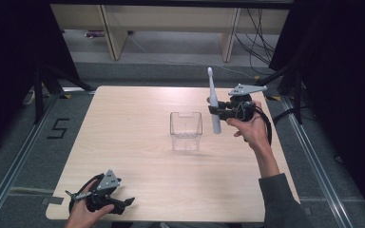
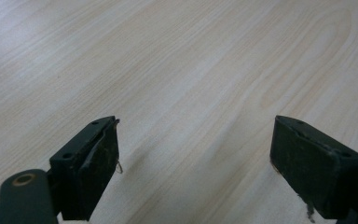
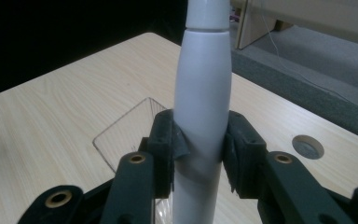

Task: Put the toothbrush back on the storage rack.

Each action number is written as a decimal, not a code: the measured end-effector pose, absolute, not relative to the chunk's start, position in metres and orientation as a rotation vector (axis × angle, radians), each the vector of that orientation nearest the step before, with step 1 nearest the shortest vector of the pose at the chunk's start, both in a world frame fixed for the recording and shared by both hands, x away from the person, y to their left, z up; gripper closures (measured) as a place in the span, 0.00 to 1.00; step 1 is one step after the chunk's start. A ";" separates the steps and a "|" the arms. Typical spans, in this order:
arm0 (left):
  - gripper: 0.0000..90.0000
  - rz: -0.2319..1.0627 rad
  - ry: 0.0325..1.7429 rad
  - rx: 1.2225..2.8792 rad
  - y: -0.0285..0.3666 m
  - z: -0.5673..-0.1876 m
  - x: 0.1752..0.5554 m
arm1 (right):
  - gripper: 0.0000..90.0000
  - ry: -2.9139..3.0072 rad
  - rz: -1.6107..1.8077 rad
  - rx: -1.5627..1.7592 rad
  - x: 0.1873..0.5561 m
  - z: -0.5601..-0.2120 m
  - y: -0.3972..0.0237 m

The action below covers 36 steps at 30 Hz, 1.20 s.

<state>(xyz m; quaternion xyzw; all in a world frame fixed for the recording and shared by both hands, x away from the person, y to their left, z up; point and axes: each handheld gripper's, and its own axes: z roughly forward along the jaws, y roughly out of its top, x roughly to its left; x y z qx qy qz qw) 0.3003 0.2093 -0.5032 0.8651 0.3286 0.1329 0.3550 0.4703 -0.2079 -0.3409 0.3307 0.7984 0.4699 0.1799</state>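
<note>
A white electric toothbrush (image 1: 213, 102) stands nearly upright in the air, brush head up, with my right gripper (image 1: 217, 112) shut on its thick handle (image 3: 201, 107). It hangs just right of a clear plastic cup (image 1: 186, 130) that stands in the middle of the light wooden table (image 1: 123, 142). In the right gripper view the cup (image 3: 126, 133) lies below and behind the jaws. My left gripper (image 1: 128, 203) rests at the table's front left, held by a hand. Its jaws stand wide apart over bare wood, gripper (image 2: 193, 158) open with nothing between the fingers.
A round hole (image 3: 307, 146) is cut in the tabletop near the right gripper. Beyond the table's far edge are grey floor, wooden furniture legs (image 1: 114, 38) and loose cables (image 1: 261, 42). Black frames stand at both sides.
</note>
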 end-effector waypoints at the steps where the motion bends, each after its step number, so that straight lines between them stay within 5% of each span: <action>1: 0.17 0.344 0.846 2.239 0.209 -0.503 0.301 | 0.74 2.263 1.337 0.933 0.471 -0.339 -0.205; 36: 0.17 0.344 0.839 2.240 0.210 -0.503 0.300 | 0.74 2.346 1.362 0.878 0.500 -0.349 -0.136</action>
